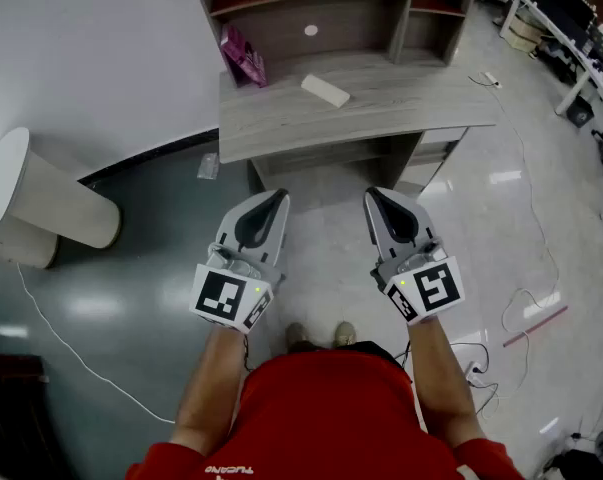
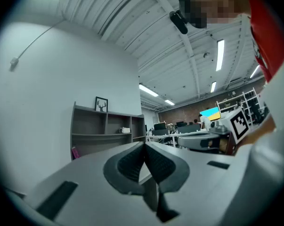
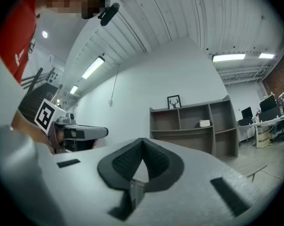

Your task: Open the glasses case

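While the left tongs (image 1: 276,200) and right tongs (image 1: 374,198) stood pressed together and empty, well short of the desk (image 1: 421,103), a pale oblong, probably the glasses case (image 1: 324,90), lay flat on it. It looked light, stiff and slippery; best pinched across its narrow width.

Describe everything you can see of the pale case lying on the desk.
The glasses case is a pale cream oblong, apparently closed. It lies flat and askew on the grey wood-grain desk, near its middle, right of a pink packet and apart from it. Only the desk touches it; finer detail is too small to tell.
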